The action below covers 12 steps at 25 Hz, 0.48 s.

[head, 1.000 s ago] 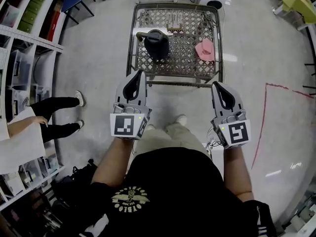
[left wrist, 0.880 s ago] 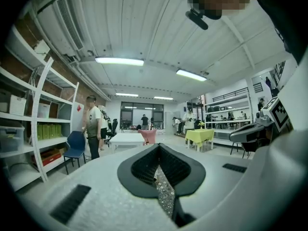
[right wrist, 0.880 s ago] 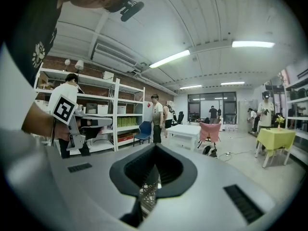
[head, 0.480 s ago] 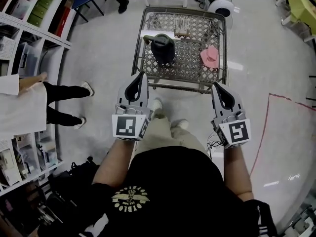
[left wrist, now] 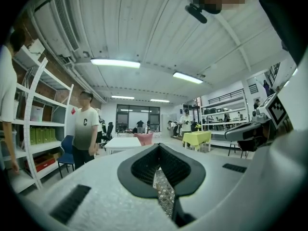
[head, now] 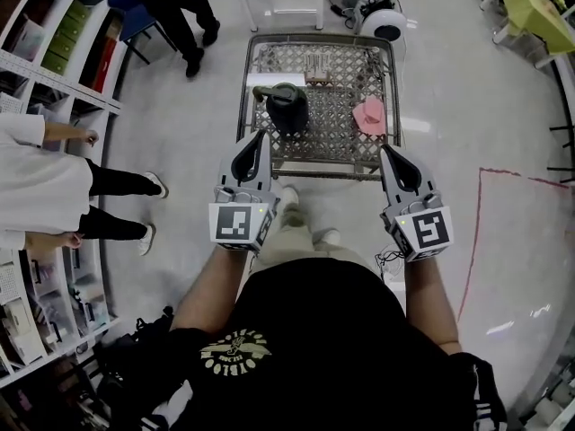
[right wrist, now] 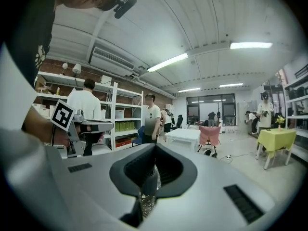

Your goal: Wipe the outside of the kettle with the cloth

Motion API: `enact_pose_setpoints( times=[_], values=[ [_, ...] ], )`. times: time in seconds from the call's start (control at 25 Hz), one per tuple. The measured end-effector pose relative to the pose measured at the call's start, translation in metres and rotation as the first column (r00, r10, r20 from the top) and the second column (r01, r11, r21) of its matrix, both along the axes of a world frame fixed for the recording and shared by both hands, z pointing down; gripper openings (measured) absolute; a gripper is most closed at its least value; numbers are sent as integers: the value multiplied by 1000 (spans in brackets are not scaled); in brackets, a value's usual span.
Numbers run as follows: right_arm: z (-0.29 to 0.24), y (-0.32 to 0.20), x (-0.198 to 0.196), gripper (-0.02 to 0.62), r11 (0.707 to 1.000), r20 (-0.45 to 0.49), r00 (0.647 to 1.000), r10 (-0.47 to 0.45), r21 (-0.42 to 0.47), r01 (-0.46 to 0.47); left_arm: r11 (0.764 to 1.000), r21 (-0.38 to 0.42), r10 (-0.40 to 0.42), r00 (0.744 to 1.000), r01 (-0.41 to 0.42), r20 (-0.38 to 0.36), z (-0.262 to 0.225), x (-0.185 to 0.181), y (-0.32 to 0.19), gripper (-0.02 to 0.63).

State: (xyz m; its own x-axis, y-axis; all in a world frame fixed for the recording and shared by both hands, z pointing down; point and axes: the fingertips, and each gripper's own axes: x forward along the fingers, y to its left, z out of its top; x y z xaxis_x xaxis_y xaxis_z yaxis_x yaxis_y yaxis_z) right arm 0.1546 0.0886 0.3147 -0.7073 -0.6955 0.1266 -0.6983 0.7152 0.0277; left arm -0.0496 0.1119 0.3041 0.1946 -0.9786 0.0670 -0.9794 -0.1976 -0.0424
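Kettle: dark rounded kettle, 9 o'clock on mesh table; probably rigid, slick.
Cloth: crumpled pink cloth, 3 o'clock; soft, so pinch a fold.
Claws: left gripper, right gripper closed, empty.

Dark kettle, pink cloth apart on mesh table.

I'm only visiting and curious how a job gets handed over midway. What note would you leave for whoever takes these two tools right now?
Left tool: shut, empty, held in the air short of the mesh table.
Right tool: shut, empty, likewise.
Kettle: upright on the table, left of centre.
Pink cloth: on the table to the kettle's right, apart from it.
Done: nothing; the cloth is not picked up.
Left: take the cloth, then wipe the kettle's outside.
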Motion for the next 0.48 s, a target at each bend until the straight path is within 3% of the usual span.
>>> enact_pose_setpoints(
  times=[0.48],
  values=[
    [3,-47,-24,11,999,-14,999,37,-26,-38,998,-23,54,999,-54,-2,6,-21,-60,-3]
  ],
)
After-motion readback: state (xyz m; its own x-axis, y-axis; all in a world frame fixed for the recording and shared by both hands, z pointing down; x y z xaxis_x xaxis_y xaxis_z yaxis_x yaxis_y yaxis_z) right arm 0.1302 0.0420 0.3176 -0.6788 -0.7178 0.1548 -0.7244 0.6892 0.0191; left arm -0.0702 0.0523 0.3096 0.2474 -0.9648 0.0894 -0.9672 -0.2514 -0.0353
